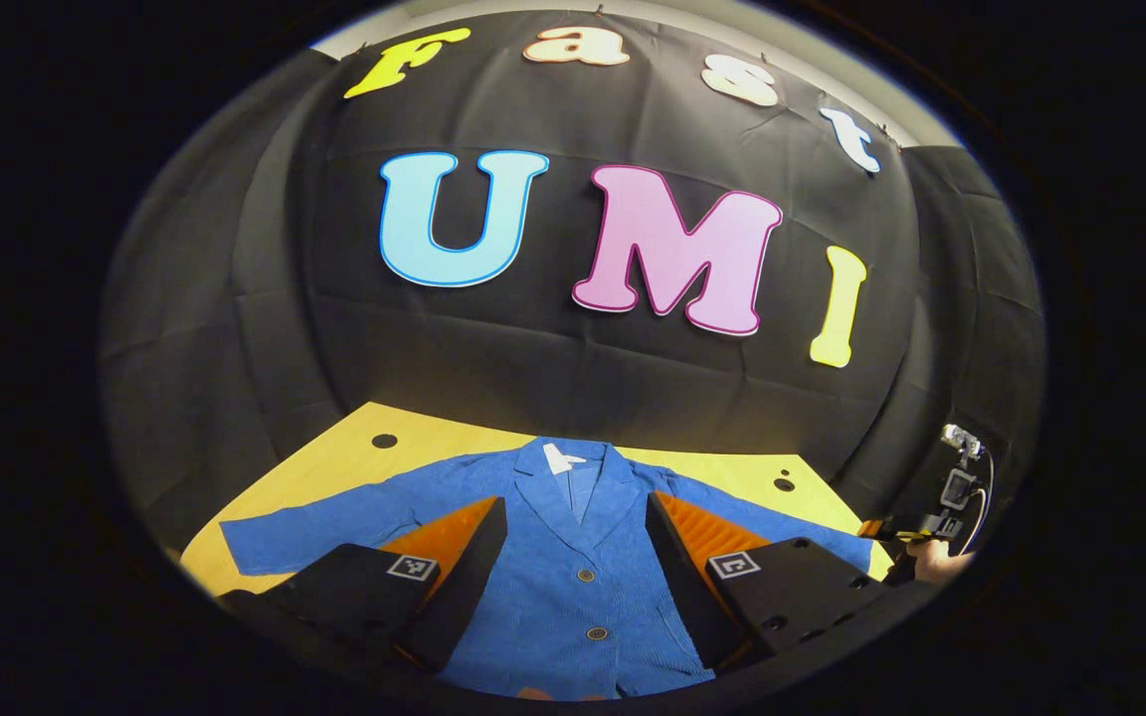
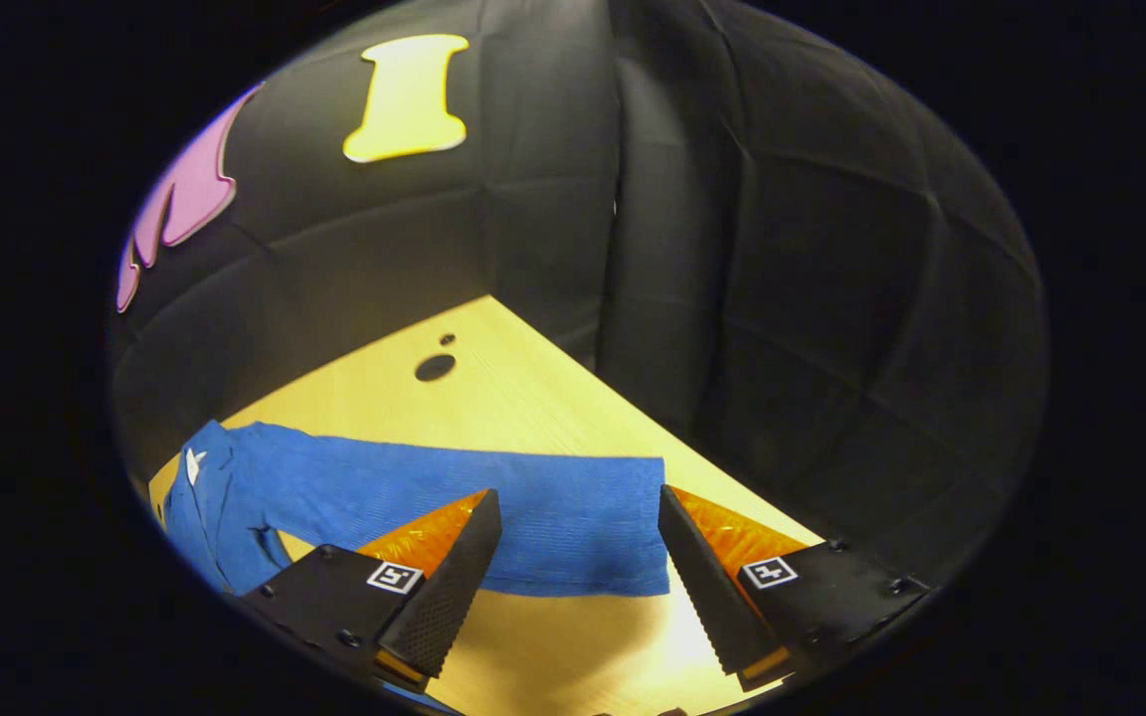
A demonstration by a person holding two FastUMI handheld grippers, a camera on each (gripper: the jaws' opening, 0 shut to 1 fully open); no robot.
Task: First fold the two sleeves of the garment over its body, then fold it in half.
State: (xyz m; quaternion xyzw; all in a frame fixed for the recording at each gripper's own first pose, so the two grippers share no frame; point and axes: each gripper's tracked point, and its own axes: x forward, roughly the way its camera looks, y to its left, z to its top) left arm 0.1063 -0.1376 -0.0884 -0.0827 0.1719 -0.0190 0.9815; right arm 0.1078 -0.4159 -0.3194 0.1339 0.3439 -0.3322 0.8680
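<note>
A blue jacket (image 2: 235, 497) lies flat on the yellow wooden table (image 2: 533, 398), one sleeve (image 2: 493, 507) stretched out straight toward the table's edge. The right gripper (image 2: 578, 557) hovers over the sleeve's cuff end, its jaws spread wide with nothing between them; the orange-backed black fingers (image 2: 444, 587) frame the cuff on either side. Two dark round holes (image 2: 435, 367) sit in the tabletop beyond the sleeve, near the black cloth wall (image 2: 732, 249).

A staged recording booth rather than a home, black cloth wall (image 1: 573, 378) draped on every side, pale wooden tabletop (image 2: 533, 398) with drilled holes (image 2: 435, 367) was set inside, second handheld gripper rig (image 1: 941, 517) with cable stood at its edge
</note>
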